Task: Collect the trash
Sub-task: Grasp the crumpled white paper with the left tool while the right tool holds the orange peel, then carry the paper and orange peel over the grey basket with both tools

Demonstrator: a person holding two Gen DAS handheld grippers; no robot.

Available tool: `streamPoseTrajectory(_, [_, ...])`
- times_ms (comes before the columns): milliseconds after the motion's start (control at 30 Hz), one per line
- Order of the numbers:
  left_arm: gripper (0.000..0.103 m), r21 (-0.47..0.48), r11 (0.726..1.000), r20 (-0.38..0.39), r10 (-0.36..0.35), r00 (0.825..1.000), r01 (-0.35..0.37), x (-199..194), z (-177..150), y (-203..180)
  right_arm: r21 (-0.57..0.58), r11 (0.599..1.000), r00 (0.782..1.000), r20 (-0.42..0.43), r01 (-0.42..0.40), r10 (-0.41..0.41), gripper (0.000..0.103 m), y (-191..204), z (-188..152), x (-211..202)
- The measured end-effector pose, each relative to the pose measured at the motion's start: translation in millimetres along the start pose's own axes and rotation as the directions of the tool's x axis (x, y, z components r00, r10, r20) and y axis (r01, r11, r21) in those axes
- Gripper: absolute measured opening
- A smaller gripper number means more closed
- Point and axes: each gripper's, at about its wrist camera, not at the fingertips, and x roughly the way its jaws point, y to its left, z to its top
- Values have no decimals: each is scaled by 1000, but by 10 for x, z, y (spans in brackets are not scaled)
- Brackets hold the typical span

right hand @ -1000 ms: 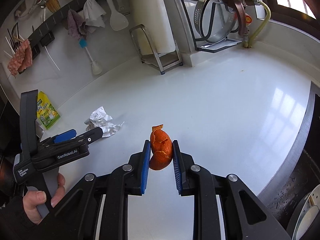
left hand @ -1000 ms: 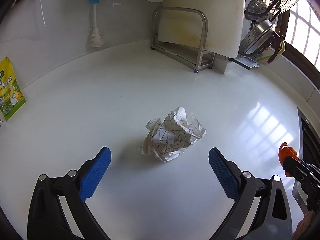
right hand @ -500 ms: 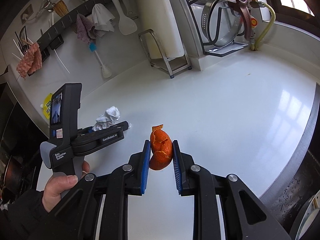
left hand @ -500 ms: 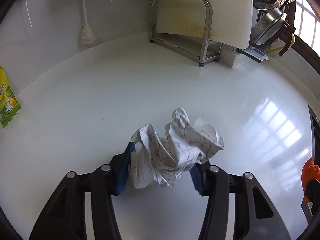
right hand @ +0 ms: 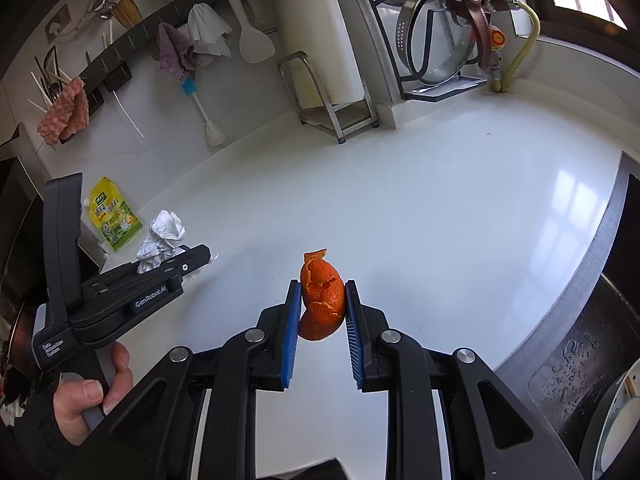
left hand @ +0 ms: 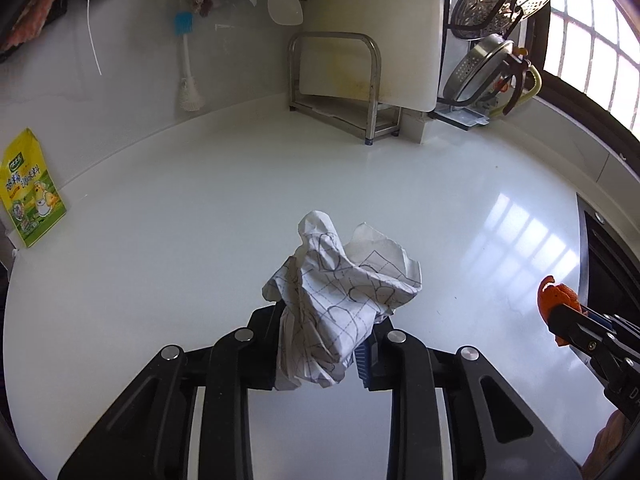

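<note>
My left gripper [left hand: 324, 332] is shut on a crumpled white paper with dark line print [left hand: 340, 296] and holds it above the white counter [left hand: 200, 208]. In the right wrist view the same paper [right hand: 160, 238] sticks up from the left gripper [right hand: 192, 258] at the left. My right gripper [right hand: 322, 312] is shut on an orange peel [right hand: 322, 300] and holds it over the counter [right hand: 440, 208]. The peel [left hand: 554, 300] also shows at the right edge of the left wrist view.
A yellow-green pouch [left hand: 30, 188] leans on the back wall at the left. A metal rack with a white cutting board [left hand: 360, 40] and a dish rack with steel strainers [left hand: 492, 64] stand at the back. A sink [right hand: 580, 360] lies at the right.
My left gripper closed on the crumpled paper and lifted it off the counter. My right gripper kept hold of the orange peel and barely moved.
</note>
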Motion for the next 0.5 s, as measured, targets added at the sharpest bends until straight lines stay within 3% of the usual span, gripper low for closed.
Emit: streamPoseTrajectory(500, [28, 92, 996, 86, 3, 996, -11, -1405, -1168, -238, 27, 999, 999, 22, 42, -43, 21, 307, -1217, -1078])
